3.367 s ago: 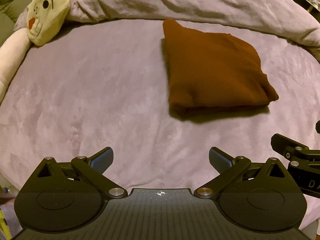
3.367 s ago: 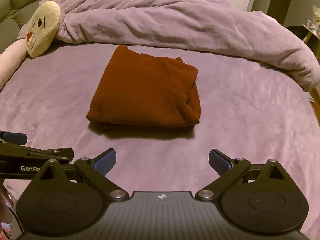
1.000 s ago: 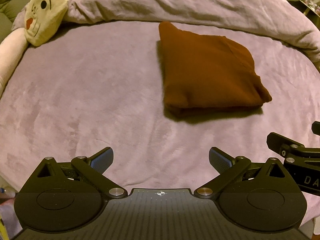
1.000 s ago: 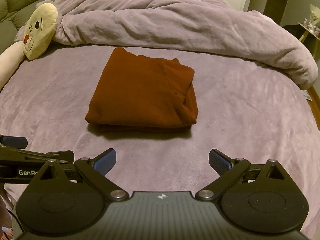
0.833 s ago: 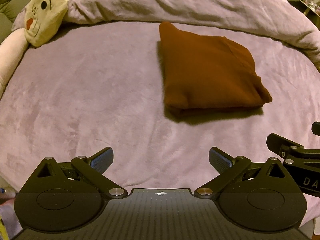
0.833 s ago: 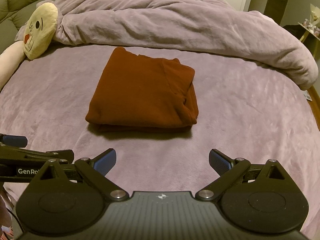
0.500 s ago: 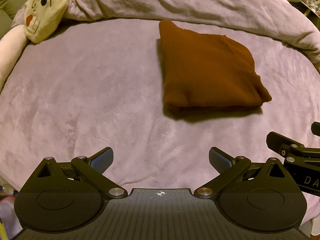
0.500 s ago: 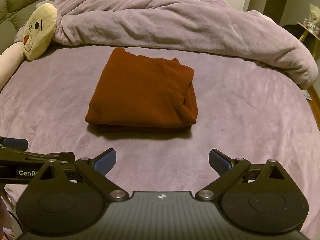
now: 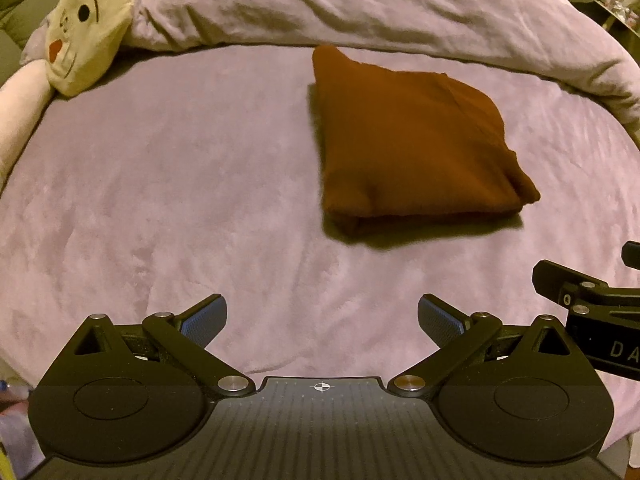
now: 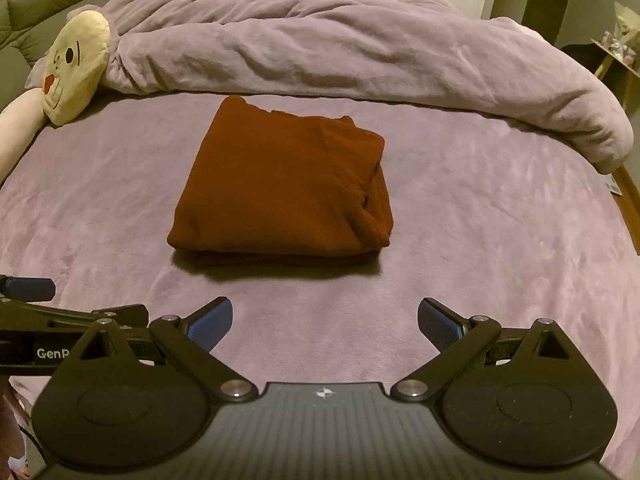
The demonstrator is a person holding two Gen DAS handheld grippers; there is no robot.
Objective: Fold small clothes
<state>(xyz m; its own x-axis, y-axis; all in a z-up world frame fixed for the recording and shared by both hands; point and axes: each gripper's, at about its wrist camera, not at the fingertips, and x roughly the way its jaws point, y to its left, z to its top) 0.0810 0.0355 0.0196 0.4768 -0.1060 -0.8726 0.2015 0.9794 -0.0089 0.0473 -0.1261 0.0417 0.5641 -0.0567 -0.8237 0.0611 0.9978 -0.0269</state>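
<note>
Right wrist — folded garment (image 10: 280,188), duvet (image 10: 360,52) behind

So the bed (image 10: 480,240) has a soft lilac plush cover that's mostly flat with a few light creases. A rust-brown garment (image 10: 280,192), folded into a neat thick square, sits on it about mid-bed. Along the far side there's a bunched-up duvet (image 10: 340,48) in the same lilac. At the far left corner, a cream plush toy (image 10: 76,68) with a stitched face leans against the duvet's end.
</note>
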